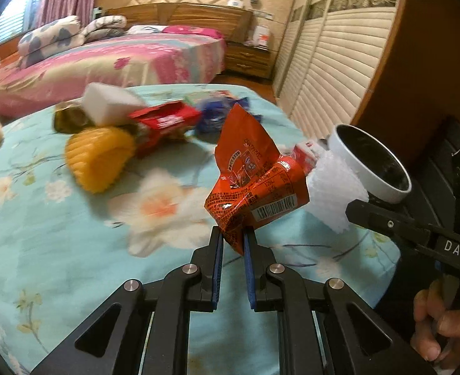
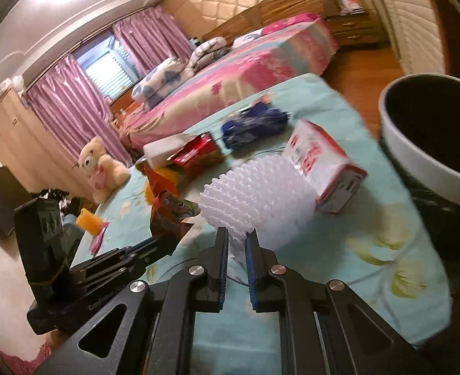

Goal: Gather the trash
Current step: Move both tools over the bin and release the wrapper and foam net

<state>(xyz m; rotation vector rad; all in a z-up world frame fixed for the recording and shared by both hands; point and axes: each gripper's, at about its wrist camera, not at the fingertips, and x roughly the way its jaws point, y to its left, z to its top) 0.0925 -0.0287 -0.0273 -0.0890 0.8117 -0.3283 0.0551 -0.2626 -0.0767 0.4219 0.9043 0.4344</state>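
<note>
My left gripper (image 1: 233, 234) is shut on a crumpled orange snack wrapper (image 1: 255, 184) and holds it above the turquoise floral tablecloth (image 1: 73, 250). My right gripper (image 2: 237, 237) is shut on a white foam fruit net (image 2: 255, 197); it shows at the right of the left wrist view (image 1: 336, 200). A white-rimmed trash bin (image 2: 430, 143) with a black liner stands at the table's right edge, also in the left wrist view (image 1: 370, 162). The left gripper with the orange wrapper (image 2: 167, 215) shows at the left of the right wrist view.
Loose trash lies on the table: a yellow foam net (image 1: 98, 156), a red box (image 1: 164, 122), a white block (image 1: 108, 103), a blue wrapper (image 2: 252, 125), a red-and-white carton (image 2: 323, 168). A teddy bear (image 2: 102, 168) sits at the far left. A pink bed (image 1: 120, 59) is behind.
</note>
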